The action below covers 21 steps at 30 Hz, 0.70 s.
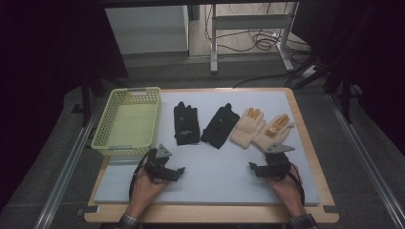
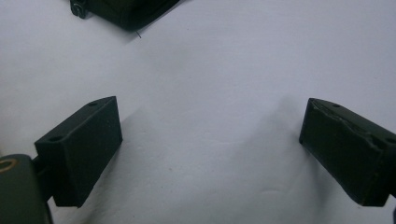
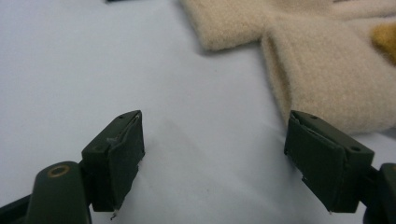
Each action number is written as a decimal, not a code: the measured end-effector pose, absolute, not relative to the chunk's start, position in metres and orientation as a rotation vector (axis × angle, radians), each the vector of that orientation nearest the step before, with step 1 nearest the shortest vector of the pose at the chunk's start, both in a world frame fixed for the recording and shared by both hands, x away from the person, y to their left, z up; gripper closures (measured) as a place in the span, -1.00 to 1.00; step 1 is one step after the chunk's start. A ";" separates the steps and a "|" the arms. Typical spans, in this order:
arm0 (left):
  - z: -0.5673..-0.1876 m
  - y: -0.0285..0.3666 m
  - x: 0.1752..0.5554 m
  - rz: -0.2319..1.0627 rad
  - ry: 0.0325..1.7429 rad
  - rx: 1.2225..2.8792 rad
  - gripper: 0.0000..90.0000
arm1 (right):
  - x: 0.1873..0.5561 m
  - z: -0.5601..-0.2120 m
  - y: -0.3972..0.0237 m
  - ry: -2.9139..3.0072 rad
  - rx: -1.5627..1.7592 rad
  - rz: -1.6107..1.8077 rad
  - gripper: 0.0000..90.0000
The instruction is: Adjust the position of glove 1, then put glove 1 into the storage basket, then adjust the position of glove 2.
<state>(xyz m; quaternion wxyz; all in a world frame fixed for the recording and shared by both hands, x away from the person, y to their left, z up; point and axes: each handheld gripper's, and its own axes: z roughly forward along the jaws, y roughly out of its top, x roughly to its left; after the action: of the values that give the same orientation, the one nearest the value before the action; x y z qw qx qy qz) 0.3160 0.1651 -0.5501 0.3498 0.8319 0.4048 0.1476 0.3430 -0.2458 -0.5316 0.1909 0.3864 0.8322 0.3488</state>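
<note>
**Gloves laid out ahead of two spread grippers**

Gloves in two pairs lie in a row on the pale mat: two black gloves and two cream gloves, the cream ones with orange fingertips. They look light, soft and floppy, likely to sag and fold when lifted, not slippery and not fragile. A pinch at the cuff edge, or on a bunched fold of fabric, seems the surest hold; thin flat cloth may need the jaws pressed down into the mat to catch it.

The right gripper rests low over the mat with its jaws spread wide and nothing between them. In the right gripper view the nearest cream cuff lies just ahead and to the right jaw's side, near but not touching.

The left gripper also stands spread and empty over bare mat; the black glove's cuff sits well ahead, toward its left jaw. A yellow basket stands beyond it, on the gripper's left.
</note>
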 end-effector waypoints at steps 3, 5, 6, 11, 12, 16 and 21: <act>-0.550 0.165 0.316 0.383 1.049 2.154 -0.87 | 0.343 -0.532 -0.246 2.334 1.088 0.975 -0.59; -0.550 0.165 0.316 0.383 1.049 2.154 -0.87 | 0.343 -0.532 -0.245 2.332 1.092 0.972 -0.61; -0.550 0.165 0.316 0.384 1.048 2.154 -0.87 | 0.343 -0.532 -0.245 2.331 1.095 0.970 -0.63; -0.550 0.165 0.316 0.384 1.049 2.153 -0.87 | 0.344 -0.532 -0.246 2.330 1.102 0.963 -0.66; -0.550 0.165 0.316 0.384 1.048 2.153 -0.87 | 0.344 -0.532 -0.246 2.330 1.104 0.964 -0.66; -0.550 0.165 0.315 0.388 1.046 2.154 -0.87 | 0.342 -0.531 -0.245 2.324 1.101 0.963 -0.65; -0.550 0.165 0.315 0.389 1.046 2.153 -0.86 | 0.340 -0.531 -0.244 2.316 1.103 0.961 -0.60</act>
<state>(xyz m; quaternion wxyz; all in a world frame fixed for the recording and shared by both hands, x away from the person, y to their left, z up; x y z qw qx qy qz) 0.3154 0.1649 -0.5503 0.3505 0.8316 0.4039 0.1501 0.3402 -0.2443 -0.5306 0.1998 0.3944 0.8285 0.3437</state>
